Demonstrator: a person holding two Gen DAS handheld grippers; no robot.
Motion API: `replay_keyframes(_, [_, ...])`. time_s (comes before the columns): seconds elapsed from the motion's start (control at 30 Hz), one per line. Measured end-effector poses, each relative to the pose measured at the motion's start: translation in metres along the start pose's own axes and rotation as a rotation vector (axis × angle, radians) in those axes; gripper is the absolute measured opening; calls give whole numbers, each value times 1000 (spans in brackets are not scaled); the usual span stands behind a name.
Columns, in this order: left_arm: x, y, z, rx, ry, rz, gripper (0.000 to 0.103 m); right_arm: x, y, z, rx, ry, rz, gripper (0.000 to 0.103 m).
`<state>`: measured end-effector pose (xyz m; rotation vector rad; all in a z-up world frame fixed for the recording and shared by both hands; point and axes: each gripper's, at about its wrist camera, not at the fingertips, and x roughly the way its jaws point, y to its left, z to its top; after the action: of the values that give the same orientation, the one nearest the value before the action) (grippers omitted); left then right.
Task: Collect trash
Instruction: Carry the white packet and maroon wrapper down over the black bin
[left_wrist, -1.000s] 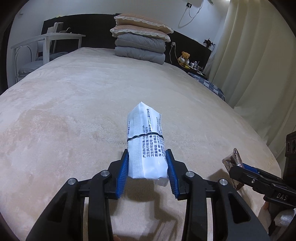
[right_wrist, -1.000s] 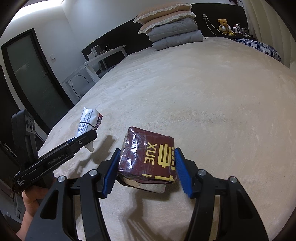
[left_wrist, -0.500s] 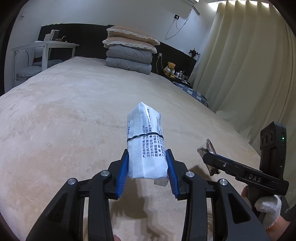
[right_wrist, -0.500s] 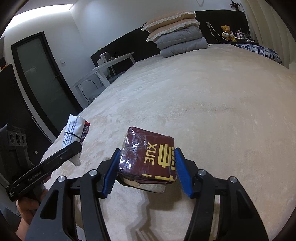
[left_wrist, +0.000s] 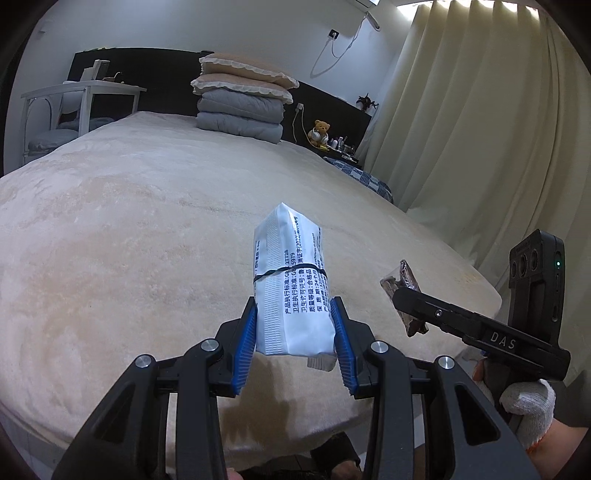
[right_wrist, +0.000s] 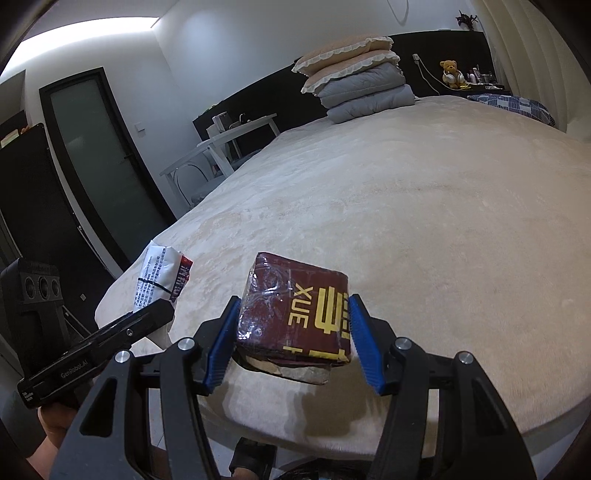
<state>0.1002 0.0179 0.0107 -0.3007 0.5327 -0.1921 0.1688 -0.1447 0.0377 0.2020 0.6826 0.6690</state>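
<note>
nightstand clutter (left_wrist: 341, 146) too small – maroon pack (left_wrist: 408, 295) partly hidden

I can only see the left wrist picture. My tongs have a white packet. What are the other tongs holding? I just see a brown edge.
Observer: The right tongs are shut on a dark red packet with yellow letters, XUE among them.
Operator: Is it wrapped in anything?
Observer: Yes, shiny clear film covers it, crinkled on the left side.
Operator: Does my white packet look all white from over there?
Observer: No. The white packet has a red patch at its top end, on a side your view misses.
Operator: What is on the left of the room?
Observer: A dark-framed door with a frosted panel, beyond the bed's left edge.
</note>
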Motion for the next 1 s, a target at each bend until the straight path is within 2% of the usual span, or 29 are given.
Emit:
replay_keyframes(0.23, [-18, -22, -27, 11, 21, -19, 37, -36, 3, -30, 20, -2, -18, 59])
replay_keyframes(0.57, [-38, -45, -61, 34, 60, -14, 37, -61, 13, -62, 9, 38, -26, 59])
replay_keyframes(1.0, [-32, -61, -105, 61, 202, -8, 37, -65, 18, -89, -8, 115, -55, 59])
